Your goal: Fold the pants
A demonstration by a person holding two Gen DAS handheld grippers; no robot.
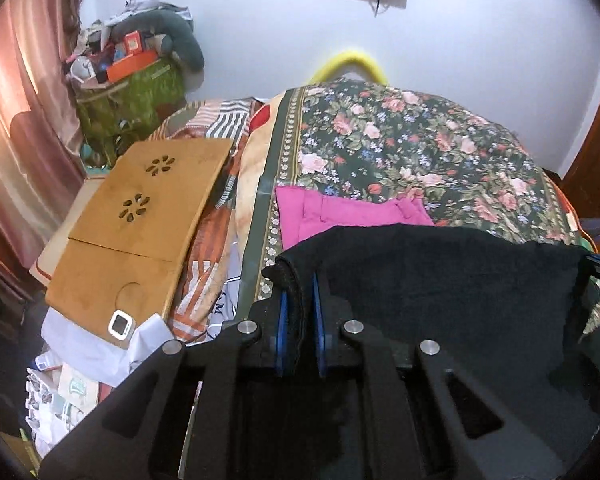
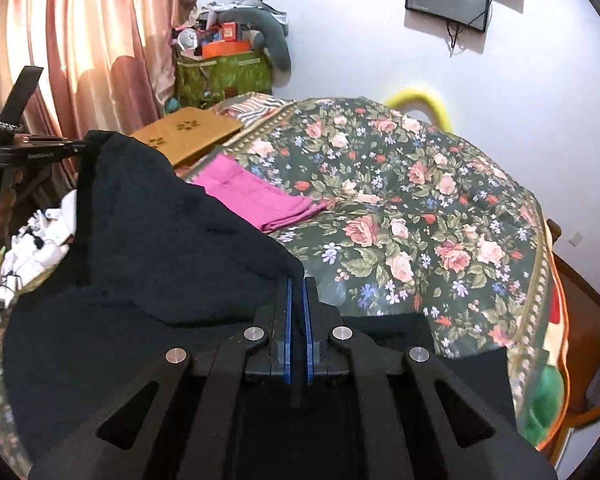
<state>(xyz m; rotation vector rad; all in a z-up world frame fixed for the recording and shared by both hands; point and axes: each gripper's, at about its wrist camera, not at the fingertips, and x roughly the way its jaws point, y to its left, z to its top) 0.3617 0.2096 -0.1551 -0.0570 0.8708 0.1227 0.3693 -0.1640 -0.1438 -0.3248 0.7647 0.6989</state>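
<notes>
The black pants [image 1: 440, 280] are lifted off the bed and stretched between my two grippers. My left gripper [image 1: 299, 280] is shut on one top corner of the black pants, with a thick fold of cloth between its blue pads. My right gripper [image 2: 297, 284] is shut on the other corner of the black pants [image 2: 152, 248]. The left gripper also shows at the left edge of the right wrist view [image 2: 80, 146], and the right gripper at the right edge of the left wrist view [image 1: 598, 266]. The cloth hangs down over the bed's near edge.
A folded pink garment [image 1: 340, 216] lies on the floral bedspread [image 1: 420, 148] just beyond the pants; it also shows in the right wrist view [image 2: 256, 192]. A wooden lap tray [image 1: 140, 232] lies left of the bed. A green bag of clutter [image 1: 132, 92] and curtains [image 1: 24, 120] stand at far left.
</notes>
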